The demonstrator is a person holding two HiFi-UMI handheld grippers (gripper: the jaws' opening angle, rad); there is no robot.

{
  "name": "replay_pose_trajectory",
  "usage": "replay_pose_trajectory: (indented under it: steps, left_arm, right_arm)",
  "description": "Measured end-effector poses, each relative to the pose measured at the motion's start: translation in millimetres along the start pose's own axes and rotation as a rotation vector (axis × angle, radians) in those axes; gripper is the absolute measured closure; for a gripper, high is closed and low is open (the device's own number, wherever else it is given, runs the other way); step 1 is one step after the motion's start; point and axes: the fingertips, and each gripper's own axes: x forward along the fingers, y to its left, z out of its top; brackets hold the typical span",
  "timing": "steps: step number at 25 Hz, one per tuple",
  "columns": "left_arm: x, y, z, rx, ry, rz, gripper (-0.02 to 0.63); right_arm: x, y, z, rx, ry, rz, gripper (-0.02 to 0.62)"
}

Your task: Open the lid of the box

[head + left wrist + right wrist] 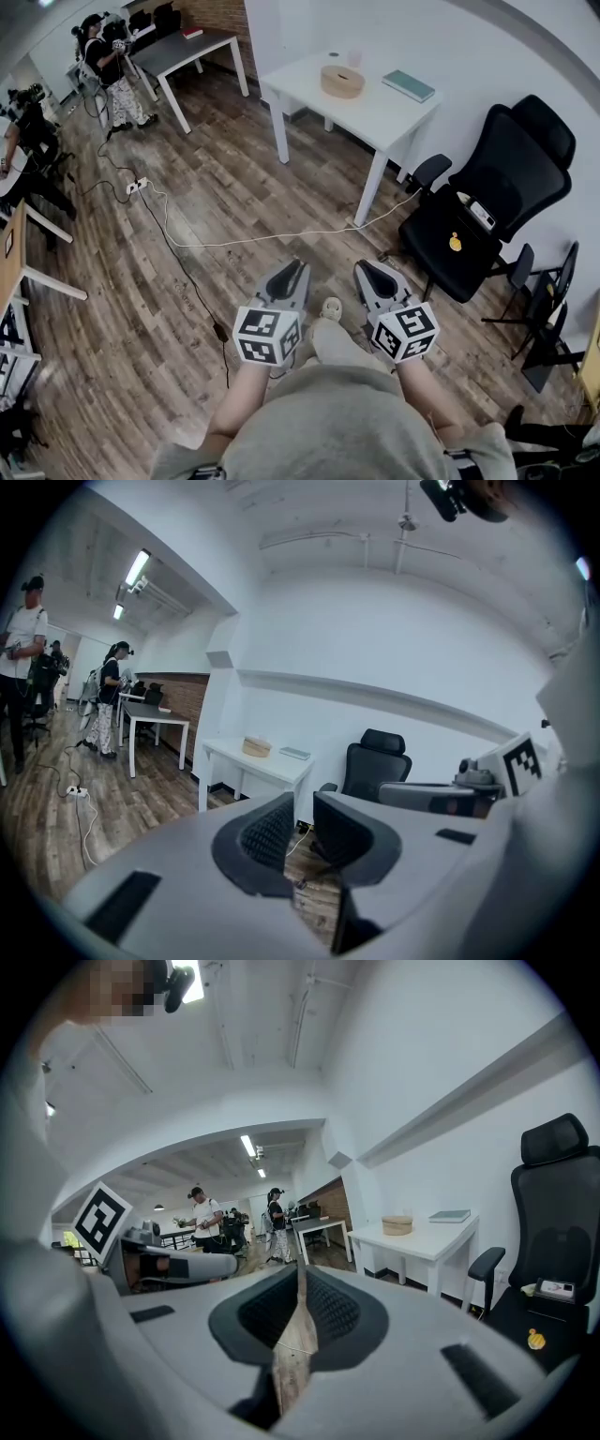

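Box (pixel 342 82), round and tan with its lid closed, sits on the far white surface (pixel 375 117), well apart from both tools. A teal book (pixel 408 85) lies to its right on the same surface, and a small cup (pixel 354 58) stands just beyond it. In the left gripper view the box (pixel 256 747) shows far off on that surface, left of a black chair (pixel 377 766). In the right gripper view it (pixel 397 1224) stands left of the book (pixel 451 1215).

The left hand-held gripper (pixel 289 278) is held near the person's body, above the wooden floor (pixel 234 187), and points toward the far surface. Its jaws stand a little apart with nothing between them; only floor shows through the gap (pixel 302 808). The right hand-held gripper (pixel 373 274) is held just beside it, to the right. Its jaws are barely apart, a thin slit that narrows toward the tips, and it holds nothing (pixel 300 1274).

The black chair (pixel 497 178) stands right of the surface, with a small yellow thing (pixel 455 243) on its seat. A white cable (pixel 262 239) runs across the floor from the foot of the surface to a power strip (pixel 139 185) at the left. At the far left a person (pixel 111 70) stands by a grey table (pixel 192 49).
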Motion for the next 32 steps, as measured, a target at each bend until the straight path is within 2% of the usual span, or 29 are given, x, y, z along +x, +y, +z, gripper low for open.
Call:
replay_pose_trajectory:
  steps: [12, 24, 32]
  left_arm:
    - [44, 33, 6, -0.004, 0.009, -0.013, 0.485]
    - [123, 84, 42, -0.023, -0.002, -0.005, 0.443]
    - [192, 113, 79, -0.027, -0.008, 0.004, 0.434]
  right_arm:
    - [49, -37, 8, -0.004, 0.004, -0.020, 0.494]
    - [131, -97, 40, 0.000, -0.004, -0.038, 0.410]
    - [196, -145, 71, 0.001, -0.006, -0.020, 0.391]
